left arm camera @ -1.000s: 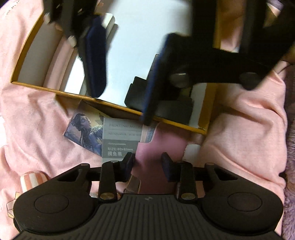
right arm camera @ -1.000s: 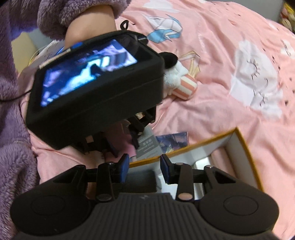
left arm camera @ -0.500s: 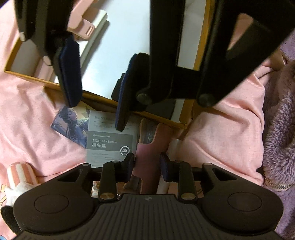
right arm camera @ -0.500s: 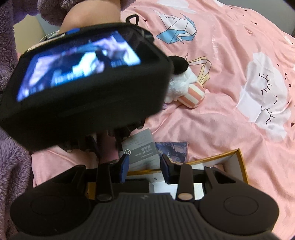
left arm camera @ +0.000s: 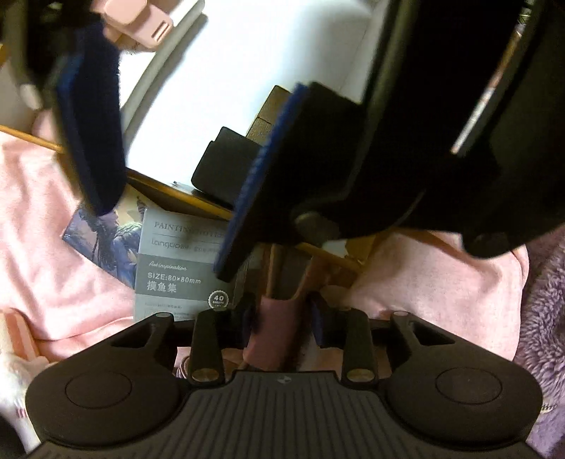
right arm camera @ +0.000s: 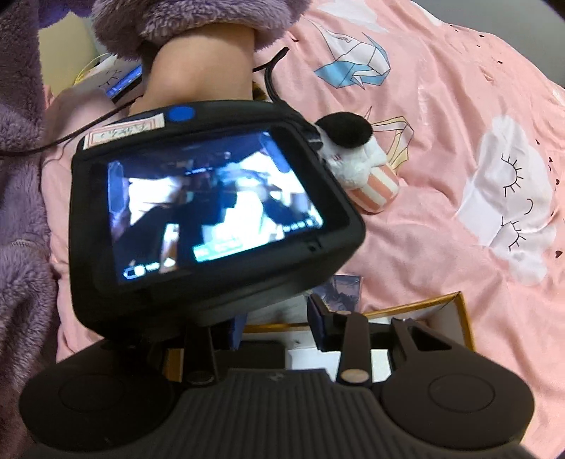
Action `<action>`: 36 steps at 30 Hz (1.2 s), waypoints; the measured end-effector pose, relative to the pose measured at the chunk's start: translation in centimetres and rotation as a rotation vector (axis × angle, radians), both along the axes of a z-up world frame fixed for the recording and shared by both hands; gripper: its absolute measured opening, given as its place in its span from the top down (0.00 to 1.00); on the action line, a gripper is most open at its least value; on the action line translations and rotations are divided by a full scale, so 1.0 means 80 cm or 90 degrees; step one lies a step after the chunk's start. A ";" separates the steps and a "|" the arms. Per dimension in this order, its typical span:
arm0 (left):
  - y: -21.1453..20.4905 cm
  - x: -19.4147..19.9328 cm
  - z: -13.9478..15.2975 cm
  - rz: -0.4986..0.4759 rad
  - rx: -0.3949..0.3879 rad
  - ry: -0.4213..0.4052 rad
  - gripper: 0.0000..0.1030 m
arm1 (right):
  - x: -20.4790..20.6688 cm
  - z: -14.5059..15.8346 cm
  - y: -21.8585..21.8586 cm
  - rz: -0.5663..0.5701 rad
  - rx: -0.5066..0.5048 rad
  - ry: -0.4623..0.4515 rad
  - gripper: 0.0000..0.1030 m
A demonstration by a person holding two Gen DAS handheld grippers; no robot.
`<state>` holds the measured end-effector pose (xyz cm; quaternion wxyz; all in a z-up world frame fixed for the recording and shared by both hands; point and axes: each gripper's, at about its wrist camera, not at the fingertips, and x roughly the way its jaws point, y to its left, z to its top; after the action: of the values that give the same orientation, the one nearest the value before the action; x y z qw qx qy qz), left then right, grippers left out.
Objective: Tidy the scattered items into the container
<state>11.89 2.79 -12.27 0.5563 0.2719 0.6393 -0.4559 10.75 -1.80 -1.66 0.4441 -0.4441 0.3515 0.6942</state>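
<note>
The container is a box with a gold rim and a white floor, lying on pink bedding. Low in the left wrist view, my left gripper is just outside the rim and holds a flat pink item. Its jaws are opening slightly, with the item still between them. My right gripper hangs over the box edge, open, with nothing between its blue pads. A grey card pack and a blue picture card lie outside the box.
Inside the box are a black block and a pink device. A striped plush toy lies on the bedding beyond. The left gripper's screen housing, a wrist and a purple fleece sleeve crowd the right wrist view.
The right gripper's fingers now sit closer and larger in the left wrist view. The left hand has rolled, and the card pack has slid leftward. The pink item stays between the left fingers.
</note>
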 end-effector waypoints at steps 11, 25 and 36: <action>0.072 -0.025 0.065 0.133 -0.022 -0.091 0.75 | 0.001 -0.005 0.007 0.009 -0.005 -0.007 0.60; 0.113 -0.003 0.124 0.445 -0.071 -0.167 0.78 | -0.027 -0.043 0.054 0.065 -0.065 -0.030 0.45; 0.126 -0.047 0.113 0.704 -0.112 -0.233 0.78 | -0.050 -0.111 0.082 0.089 -0.158 -0.117 0.44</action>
<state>8.14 12.84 -3.26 0.8333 -0.0745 0.5394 -0.0952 6.71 4.73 -10.52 0.3666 -0.5806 0.3610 0.6311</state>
